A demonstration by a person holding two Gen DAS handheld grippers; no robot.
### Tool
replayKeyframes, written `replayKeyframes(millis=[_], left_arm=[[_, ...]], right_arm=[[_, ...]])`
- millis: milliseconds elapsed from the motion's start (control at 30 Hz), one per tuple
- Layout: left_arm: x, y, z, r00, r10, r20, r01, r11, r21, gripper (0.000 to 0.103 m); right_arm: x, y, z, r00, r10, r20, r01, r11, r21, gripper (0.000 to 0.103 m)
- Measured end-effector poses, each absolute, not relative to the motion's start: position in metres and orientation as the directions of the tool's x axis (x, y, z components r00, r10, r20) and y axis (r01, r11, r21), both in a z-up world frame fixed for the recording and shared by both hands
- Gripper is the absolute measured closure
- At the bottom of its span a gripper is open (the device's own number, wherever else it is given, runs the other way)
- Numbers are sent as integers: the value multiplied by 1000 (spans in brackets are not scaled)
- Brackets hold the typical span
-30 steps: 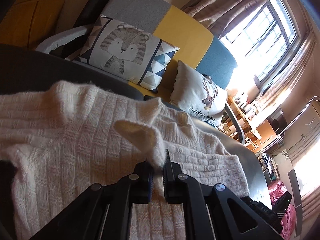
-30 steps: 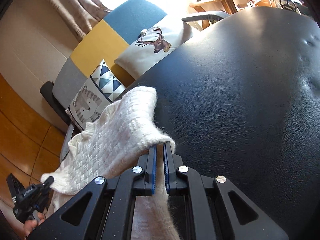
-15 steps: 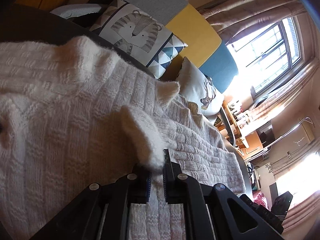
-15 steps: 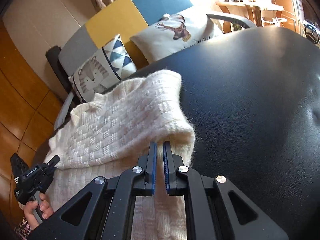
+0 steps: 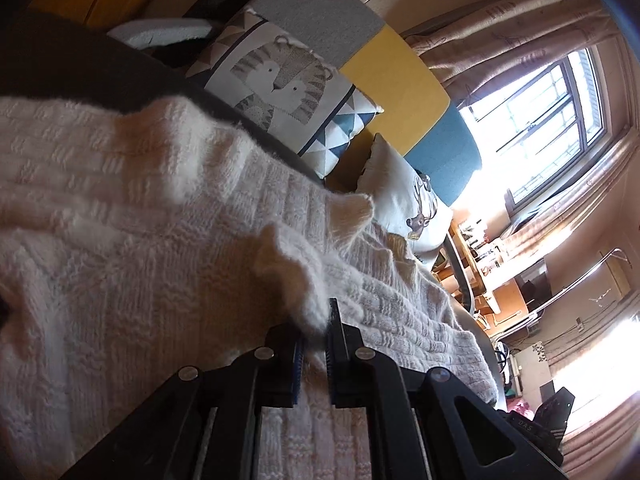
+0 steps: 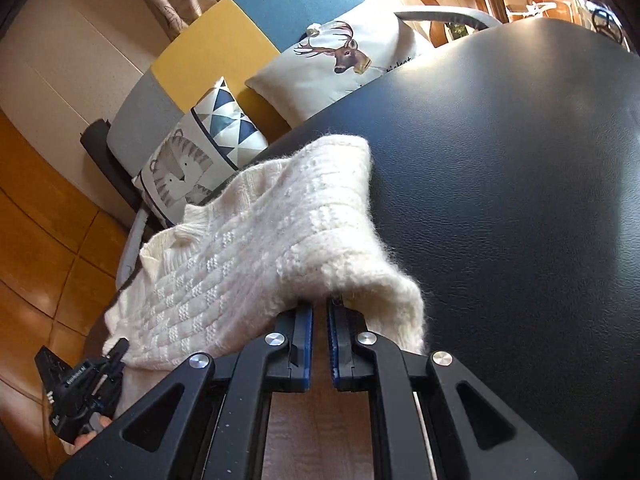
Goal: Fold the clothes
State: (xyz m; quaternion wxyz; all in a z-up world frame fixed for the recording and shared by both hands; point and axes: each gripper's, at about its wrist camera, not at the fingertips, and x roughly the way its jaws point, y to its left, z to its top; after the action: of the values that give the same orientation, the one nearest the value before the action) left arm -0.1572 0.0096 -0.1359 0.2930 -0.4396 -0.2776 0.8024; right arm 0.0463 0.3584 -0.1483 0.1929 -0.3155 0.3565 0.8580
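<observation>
A cream knitted sweater lies spread on a black padded table. My left gripper is shut on a fold of the sweater's edge and holds it over the body of the garment. My right gripper is shut on another edge of the sweater, with the fabric draped over its fingertips and folded back toward the collar. The left gripper also shows in the right wrist view at the lower left, held by a hand.
A sofa with grey, yellow and blue panels stands behind the table, carrying a tiger cushion and a deer cushion. A bright window and cluttered shelves lie to the right. The wooden floor shows left of the table.
Both grippers have carried their sweater edges across the garment toward the sofa side, so more fabric is folded over. The left gripper has tilted lower. Both stay shut on the cloth.
</observation>
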Motion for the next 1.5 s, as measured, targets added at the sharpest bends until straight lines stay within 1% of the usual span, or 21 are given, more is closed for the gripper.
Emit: replayKeyframes(millis=[100, 233, 333, 400, 500, 600, 700, 733, 833, 900, 1000, 1067, 1133, 1233, 1333, 1367, 1467, 1500], left_arm=[[-158, 5, -139, -447, 731, -515, -216, -647, -731, 96], [-154, 6, -138, -459, 728, -510, -233, -653, -721, 96], [-154, 10, -137, -469, 708, -529, -239, -678, -696, 96], [-152, 13, -135, -479, 688, -545, -245, -701, -670, 95], [-152, 13, -135, -487, 677, -551, -243, -711, -659, 94], [-152, 13, -136, -488, 674, -554, -239, -714, -658, 94], [-153, 13, -137, -482, 677, -556, -239, -712, -660, 94], [-154, 12, -138, -480, 681, -553, -238, -708, -665, 94], [-154, 12, -139, -477, 687, -548, -237, -701, -673, 94], [-153, 13, -138, -478, 684, -550, -239, -705, -668, 94], [-152, 14, -137, -484, 678, -553, -242, -711, -660, 94], [-152, 15, -136, -489, 671, -558, -244, -719, -651, 94], [-150, 15, -135, -496, 662, -561, -246, -727, -641, 94], [-150, 13, -135, -504, 656, -561, -242, -732, -637, 93], [-150, 12, -135, -506, 655, -561, -238, -731, -639, 93], [-150, 12, -135, -506, 654, -562, -238, -732, -638, 93], [-149, 14, -134, -513, 643, -568, -239, -743, -625, 93], [-148, 14, -134, -517, 639, -570, -239, -747, -621, 93]], right_arm=[[40, 363, -151, -741, 110, -663, -560, -645, 519, 96], [32, 377, -154, -754, 152, -639, -590, -584, 557, 96], [38, 385, -160, -749, 197, -633, -627, -519, 580, 96], [47, 387, -161, -744, 239, -624, -649, -484, 587, 99], [57, 385, -158, -751, 280, -598, -651, -468, 598, 100], [55, 386, -164, -740, 247, -625, -658, -460, 597, 100], [60, 389, -165, -755, 155, -637, -622, -477, 621, 99], [63, 387, -162, -755, 133, -643, -612, -498, 615, 96], [79, 372, -149, -727, 103, -679, -588, -604, 538, 96], [91, 360, -137, -710, 138, -691, -581, -669, 463, 96], [96, 357, -115, -723, 218, -655, -577, -711, 401, 96], [82, 358, -106, -730, 231, -643, -566, -732, 379, 96], [58, 360, -103, -719, 222, -658, -547, -764, 341, 96], [30, 358, -116, -653, 237, -719, -550, -801, 235, 96], [22, 360, -139, -546, 290, -786, -578, -810, 103, 96], [26, 361, -147, -532, 298, -792, -581, -809, 86, 96], [39, 374, -152, -559, 262, -786, -592, -790, 157, 84], [39, 376, -151, -560, 249, -790, -588, -792, 167, 84]])
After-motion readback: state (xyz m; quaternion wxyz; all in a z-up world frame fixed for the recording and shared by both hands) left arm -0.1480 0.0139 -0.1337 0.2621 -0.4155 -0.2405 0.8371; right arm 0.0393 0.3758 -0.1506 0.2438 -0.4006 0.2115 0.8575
